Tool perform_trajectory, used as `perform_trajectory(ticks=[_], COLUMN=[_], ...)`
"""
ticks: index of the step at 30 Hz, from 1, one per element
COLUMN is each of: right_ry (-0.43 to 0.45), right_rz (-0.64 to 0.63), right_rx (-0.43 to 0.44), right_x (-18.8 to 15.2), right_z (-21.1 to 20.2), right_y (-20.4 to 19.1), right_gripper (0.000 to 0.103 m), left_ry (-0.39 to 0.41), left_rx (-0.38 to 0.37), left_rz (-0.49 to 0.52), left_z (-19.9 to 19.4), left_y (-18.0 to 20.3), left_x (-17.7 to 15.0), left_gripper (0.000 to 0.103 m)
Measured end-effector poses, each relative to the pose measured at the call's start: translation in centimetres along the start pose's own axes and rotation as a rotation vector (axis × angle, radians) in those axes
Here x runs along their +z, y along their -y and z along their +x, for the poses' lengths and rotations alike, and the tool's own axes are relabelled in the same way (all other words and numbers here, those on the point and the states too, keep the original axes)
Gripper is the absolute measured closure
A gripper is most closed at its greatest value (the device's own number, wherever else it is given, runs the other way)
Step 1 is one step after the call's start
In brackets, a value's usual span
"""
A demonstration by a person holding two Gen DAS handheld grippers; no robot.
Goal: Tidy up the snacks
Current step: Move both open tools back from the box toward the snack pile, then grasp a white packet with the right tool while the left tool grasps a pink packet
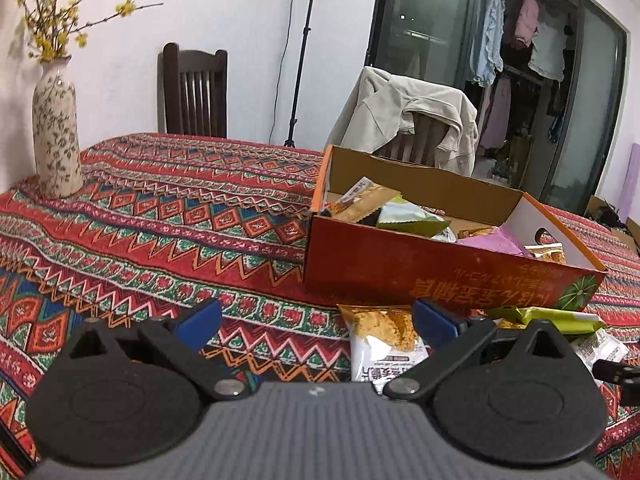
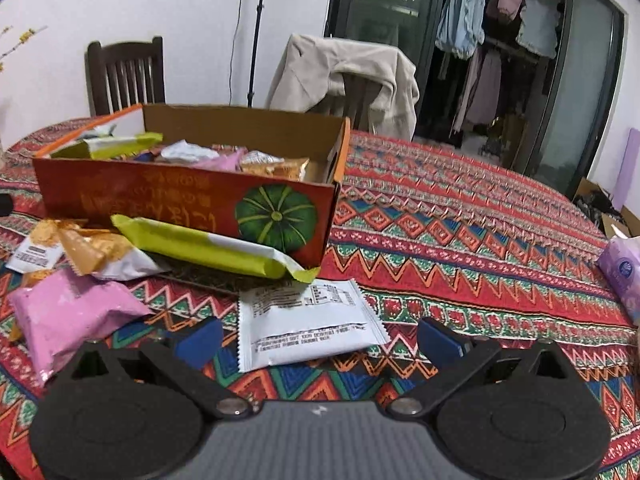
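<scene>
A red cardboard box (image 1: 400,276) holding several snack packets stands on the patterned tablecloth; it also shows in the right wrist view (image 2: 120,196). My left gripper (image 1: 318,324) is open, with an orange-and-white snack packet (image 1: 384,340) lying on the cloth by its right finger. My right gripper (image 2: 320,340) is open around a white packet (image 2: 308,320) that lies flat on the cloth. A green-and-white bar (image 2: 208,248), an orange packet (image 2: 96,252) and a pink packet (image 2: 68,312) lie in front of the box.
A flowered vase (image 1: 56,128) with yellow blossoms stands at the table's far left. Two chairs stand behind the table, one draped with a beige jacket (image 1: 408,116). A purple tissue pack (image 2: 624,276) lies at the right edge.
</scene>
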State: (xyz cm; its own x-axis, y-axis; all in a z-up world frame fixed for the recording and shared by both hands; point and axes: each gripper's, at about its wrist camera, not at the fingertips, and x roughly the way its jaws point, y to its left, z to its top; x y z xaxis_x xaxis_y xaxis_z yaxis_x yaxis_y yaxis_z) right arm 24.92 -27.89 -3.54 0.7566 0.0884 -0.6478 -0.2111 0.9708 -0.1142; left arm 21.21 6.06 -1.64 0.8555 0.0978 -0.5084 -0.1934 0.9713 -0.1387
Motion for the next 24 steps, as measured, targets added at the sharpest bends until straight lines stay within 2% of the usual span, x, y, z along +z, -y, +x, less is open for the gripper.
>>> perform_trajectory(ticks=[4,6,11,13,14,19,21,24], right_ry=[-0.048,-0.052,-0.013,-0.006,0.004,0.027,0.037,0.051], right_rz=[0.021,0.075,0.105,0.105,0.104,0.100,0.096,0.079], right_rx=[0.026,0.069,0.095,0.099,0.101,0.105,0.101,0.091], right_x=[0.6,0.8,0.1,0.0,-0.1,-0.4,-0.6,-0.8], right_z=[2.3,3.1,3.3,3.1,2.9,1.8,1.1,0.2], right_y=[0.2,0.9,1.4,1.4,1.4,1.5,1.5,1.0], right_gripper=[0.000,0.000,0.000,0.007,0.017,0.030,0.040,0.044], left_ry=[-0.003,-0.005,-0.015,-0.014,-0.014,-0.021,-0.025,-0.030], left_rx=[-0.012,-0.022,-0.036,-0.038,-0.039,-0.039,-0.037,-0.031], left_rz=[-0.026,-0.038,-0.055,-0.056,-0.056,-0.058,-0.060,-0.061], left_z=[-0.2,-0.3,-0.4,-0.5,-0.5,-0.4,-0.4,-0.2], left_y=[-0.4,-0.6,-0.8,-0.7,-0.8,-0.7,-0.7,-0.8], left_x=[0.0,-0.1,-0.1,-0.2,-0.2,-0.3,-0.3,-0.4], left_gripper=[0.000,0.000,0.000,0.000,0.000,0.000,0.000,0.000])
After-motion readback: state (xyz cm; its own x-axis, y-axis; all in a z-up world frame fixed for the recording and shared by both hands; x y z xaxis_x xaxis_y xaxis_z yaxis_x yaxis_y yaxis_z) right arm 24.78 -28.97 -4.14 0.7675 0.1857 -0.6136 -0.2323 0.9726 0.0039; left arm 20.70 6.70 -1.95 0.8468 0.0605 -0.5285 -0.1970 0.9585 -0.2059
